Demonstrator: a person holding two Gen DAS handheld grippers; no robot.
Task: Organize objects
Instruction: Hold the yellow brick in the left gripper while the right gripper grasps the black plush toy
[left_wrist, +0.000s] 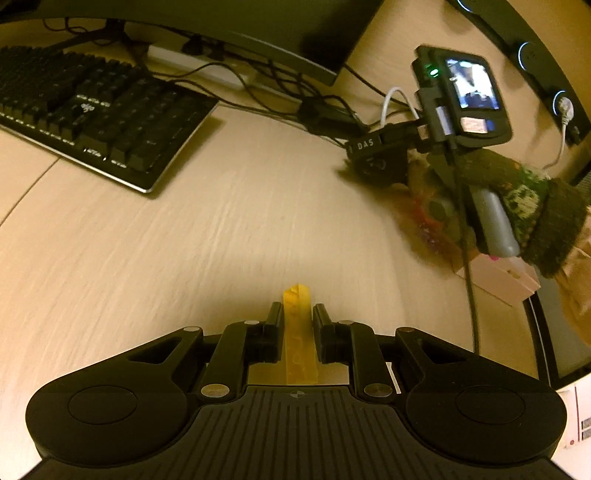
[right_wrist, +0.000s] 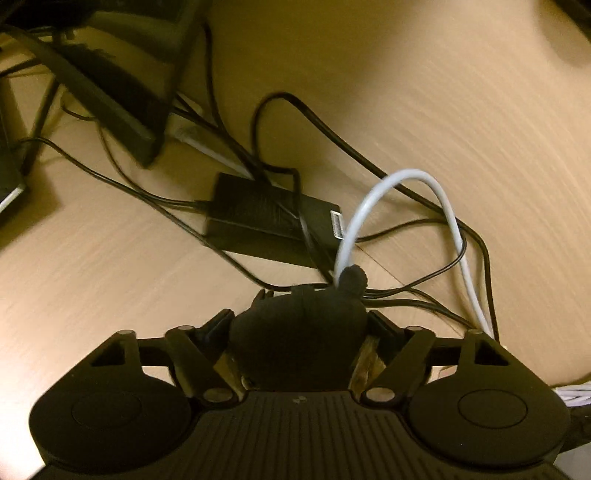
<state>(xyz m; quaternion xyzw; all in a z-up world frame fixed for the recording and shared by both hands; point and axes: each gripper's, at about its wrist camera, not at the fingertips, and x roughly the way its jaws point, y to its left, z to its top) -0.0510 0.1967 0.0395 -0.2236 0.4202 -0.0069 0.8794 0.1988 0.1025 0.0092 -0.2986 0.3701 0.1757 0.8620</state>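
yellow block clamped in left gripper; dark soft object between right jaws

the yellow block (left_wrist: 298, 334) sits lengthwise between the jaws of the left gripper (left_wrist: 298, 314), clamped from both sides, its tip projecting past the fingertips above the wooden desk (left_wrist: 184, 240); the dark rounded soft object (right_wrist: 299, 332) fills the gap of the right gripper (right_wrist: 301, 317), both fingers pressing its flanks; no earlier view confirms jaw travel. beyond it lie a black power adapter (right_wrist: 266, 218), black cables and a looping white cable (right_wrist: 402, 177). in the left view, a black keyboard (left_wrist: 92, 110) lies far left; a gloved hand (left_wrist: 517, 206) carries the right gripper at right.
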